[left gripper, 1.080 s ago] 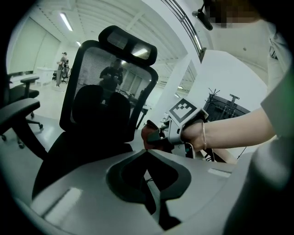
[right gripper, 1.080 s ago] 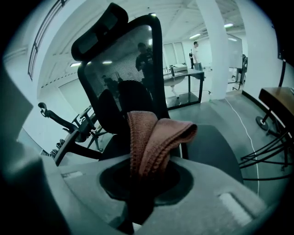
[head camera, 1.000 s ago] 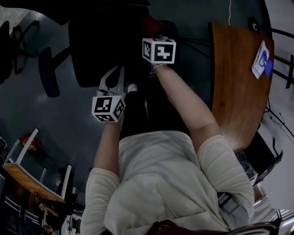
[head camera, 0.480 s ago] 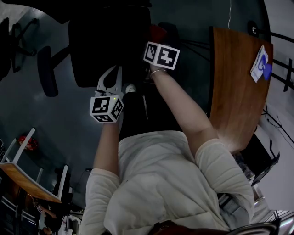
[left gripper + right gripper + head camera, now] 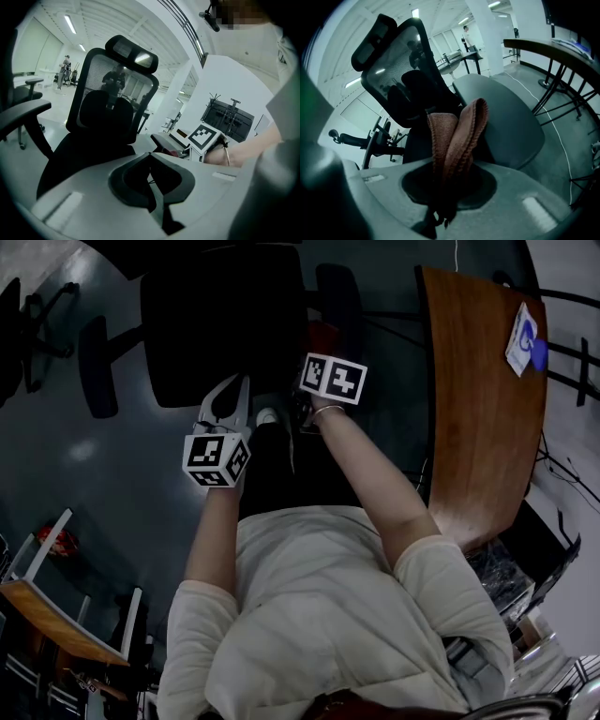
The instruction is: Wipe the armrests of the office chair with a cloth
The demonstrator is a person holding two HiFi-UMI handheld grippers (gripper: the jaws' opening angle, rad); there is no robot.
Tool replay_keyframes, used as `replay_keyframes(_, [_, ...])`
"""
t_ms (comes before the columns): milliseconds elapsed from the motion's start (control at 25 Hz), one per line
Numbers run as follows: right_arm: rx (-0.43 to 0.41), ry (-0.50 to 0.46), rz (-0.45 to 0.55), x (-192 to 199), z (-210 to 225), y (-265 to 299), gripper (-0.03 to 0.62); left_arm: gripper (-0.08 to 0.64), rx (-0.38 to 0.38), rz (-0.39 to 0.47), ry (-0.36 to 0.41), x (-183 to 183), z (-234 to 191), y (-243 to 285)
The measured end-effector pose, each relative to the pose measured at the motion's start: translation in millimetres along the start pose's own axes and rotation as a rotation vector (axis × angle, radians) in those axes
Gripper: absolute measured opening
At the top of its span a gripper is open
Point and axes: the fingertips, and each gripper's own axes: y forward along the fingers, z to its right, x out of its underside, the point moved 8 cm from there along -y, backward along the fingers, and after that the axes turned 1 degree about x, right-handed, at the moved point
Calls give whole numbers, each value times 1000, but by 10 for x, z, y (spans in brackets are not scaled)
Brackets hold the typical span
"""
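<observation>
Cloth [image 5: 457, 136] in right gripper [image 5: 445, 180] drawn back toward person; armrest [image 5: 506, 117] ahead

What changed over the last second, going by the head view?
The right gripper, shut on the reddish-brown terry cloth, slid back toward the person along the dark padded armrest of the black mesh office chair, so more of the armrest now shows beyond it. The left gripper stayed shut and empty, about where it was.
</observation>
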Motion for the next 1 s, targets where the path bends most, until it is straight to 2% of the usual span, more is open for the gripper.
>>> replay_keyframes(240, [40, 34, -84, 519, 369, -234, 48, 17, 27, -26, -6, 145, 91, -72])
replay_keyframes(360, [104, -7, -115, 630, 714, -428, 48, 17, 63, -52, -15, 213, 246, 1])
replay_keyframes(520, [205, -110, -44, 359, 1043, -667, 48, 29, 123, -75, 13, 156, 450, 214])
replay_keyframes(760, [269, -341, 7, -241, 1091, -793, 49, 85, 151, -115, 28, 29, 630, 773])
replay_keyframes(880, [277, -443, 96, -543, 1071, -880, 49, 115, 151, -157, 26, 8, 691, 1108])
replay_keyframes(1000, [232, -544, 164, -923, 969, -876, 49, 124, 129, -183, 18, -39, 706, 1401])
